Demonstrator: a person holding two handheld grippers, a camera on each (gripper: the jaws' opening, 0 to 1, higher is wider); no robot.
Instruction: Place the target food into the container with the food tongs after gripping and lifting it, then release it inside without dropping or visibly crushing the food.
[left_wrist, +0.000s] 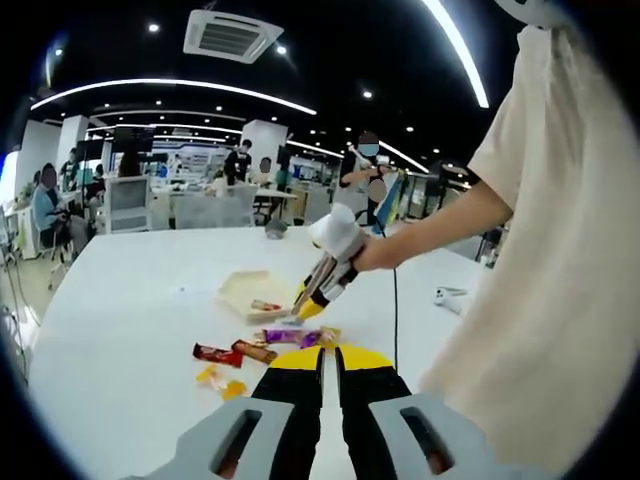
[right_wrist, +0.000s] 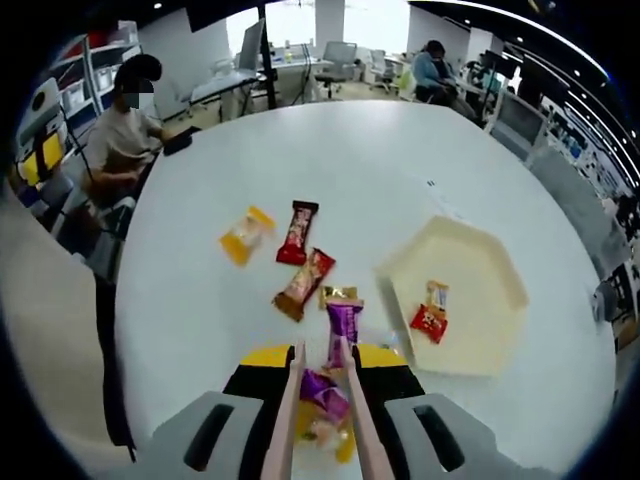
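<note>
right gripper (right_wrist: 322, 350) clamped on food tongs (right_wrist: 318, 400), which pinch a purple candy (right_wrist: 343, 330) over the white table (right_wrist: 300, 150), beside the cream tray (right_wrist: 470, 300). left gripper (left_wrist: 329, 365) jaws together, holding nothing.

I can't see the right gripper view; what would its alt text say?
Tongs held in the right gripper pinch a purple snack packet above a white table. A cream hexagonal tray to the right holds two packets, and four more wrapped snacks lie loose on the table.
</note>
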